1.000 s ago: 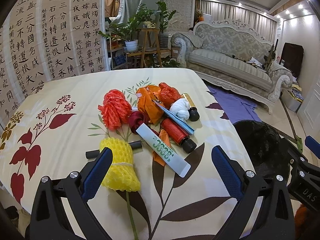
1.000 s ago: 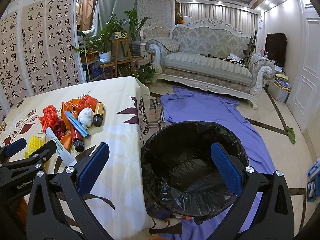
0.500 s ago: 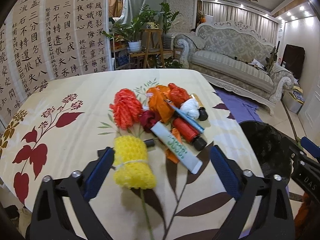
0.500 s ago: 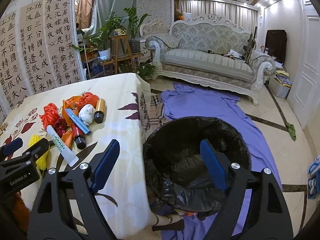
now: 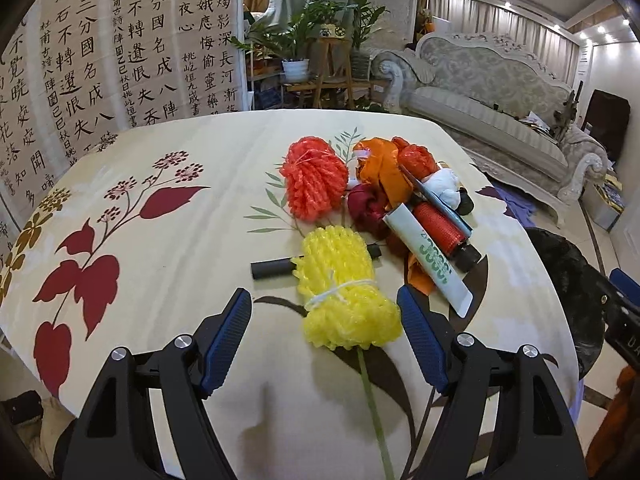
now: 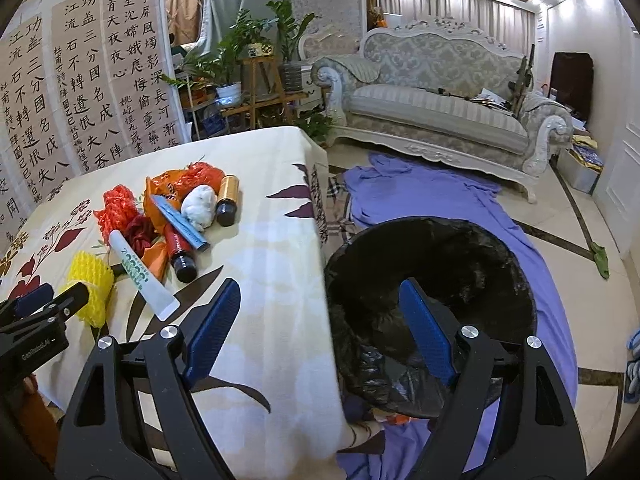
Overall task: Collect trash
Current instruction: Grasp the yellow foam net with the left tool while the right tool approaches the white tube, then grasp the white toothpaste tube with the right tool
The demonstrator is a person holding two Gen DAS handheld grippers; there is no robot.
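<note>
Judging from how things lie, the collecting has hardly begun: all the trash is in one heap on the desk, and the black-lined bin beside it looks empty. The left gripper has its jaws released but just been closing, with the yellow foam net between them, not yet pressed. The right gripper hangs with released jaws over the bin's edge, holding nothing. The orange net, tube and bottles remain.

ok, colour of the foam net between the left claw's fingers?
Yellow foam net, tied with white string; clearest in the left wrist view.
</note>
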